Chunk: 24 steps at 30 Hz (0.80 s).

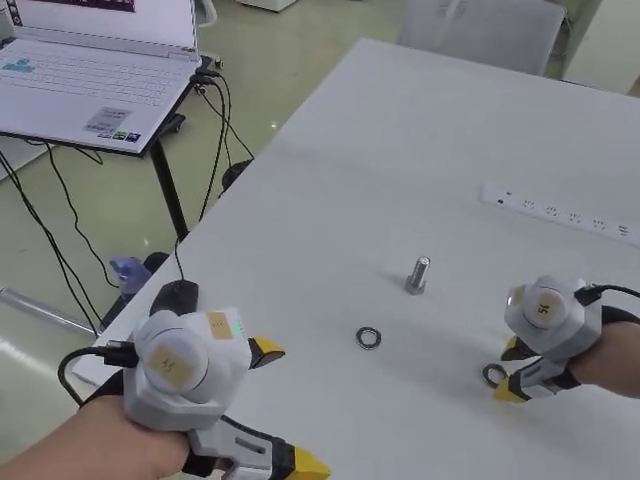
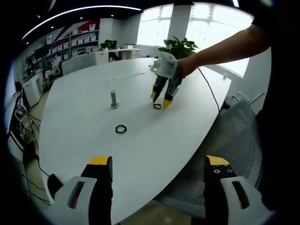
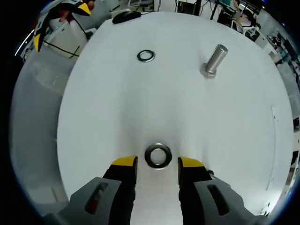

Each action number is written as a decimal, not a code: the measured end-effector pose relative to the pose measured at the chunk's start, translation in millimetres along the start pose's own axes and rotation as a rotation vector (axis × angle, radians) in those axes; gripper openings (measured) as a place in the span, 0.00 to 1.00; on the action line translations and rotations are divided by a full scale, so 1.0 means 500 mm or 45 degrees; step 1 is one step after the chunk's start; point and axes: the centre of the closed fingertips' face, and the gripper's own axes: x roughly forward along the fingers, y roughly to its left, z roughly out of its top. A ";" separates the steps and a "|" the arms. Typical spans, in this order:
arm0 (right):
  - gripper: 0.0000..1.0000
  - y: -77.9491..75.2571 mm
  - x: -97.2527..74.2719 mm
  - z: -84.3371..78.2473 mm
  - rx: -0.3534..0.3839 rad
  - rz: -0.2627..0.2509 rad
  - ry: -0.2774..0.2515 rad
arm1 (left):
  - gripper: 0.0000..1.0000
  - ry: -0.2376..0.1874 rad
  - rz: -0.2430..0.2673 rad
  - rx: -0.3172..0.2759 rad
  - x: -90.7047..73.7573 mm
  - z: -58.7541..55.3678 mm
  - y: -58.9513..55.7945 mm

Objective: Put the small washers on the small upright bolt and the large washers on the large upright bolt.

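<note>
Right gripper (image 3: 158, 163) is down at the white table (image 3: 103, 108), jaws parted a little wider than a washer and clamped on nothing. The near washer (image 3: 158, 155) lies flat on the table between the yellow fingertips (image 3: 124, 161), with a gap showing on each side, so I log it as straddled, not gripped. In the right gripper view, taken from that washer, the upright bolt (image 3: 214, 60) stands at about 1 o'clock, well apart, and the second washer (image 3: 146, 56) lies flat at about 12 o'clock, also well apart. In the head view the second washer sits at 7 o'clock of the bolt, near it but not touching, and the right gripper is at 4 o'clock of the bolt. Left gripper (image 2: 158, 161) is at the table's near edge, jaws spread wide, empty; both washers and the bolt lie well ahead of it toward 12 o'clock. A power strip (image 1: 560, 212) lies at 1 o'clock of the bolt, and a laptop (image 1: 90, 80) stands off the table at 10 o'clock.
</note>
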 end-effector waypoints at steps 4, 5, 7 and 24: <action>0.36 -0.003 -0.001 0.001 0.000 -0.006 0.002 | 0.80 -0.001 0.004 -0.004 -0.003 0.000 0.000; 0.36 -0.004 -0.001 0.000 -0.003 -0.005 0.007 | 0.80 -0.002 0.005 -0.005 -0.003 0.000 0.000; 0.35 -0.003 -0.001 0.000 0.003 0.002 0.009 | 0.80 -0.003 0.007 -0.004 -0.004 0.000 0.000; 0.28 0.005 0.001 0.005 -0.005 0.003 0.051 | 0.79 -0.007 0.013 -0.010 -0.006 -0.003 -0.006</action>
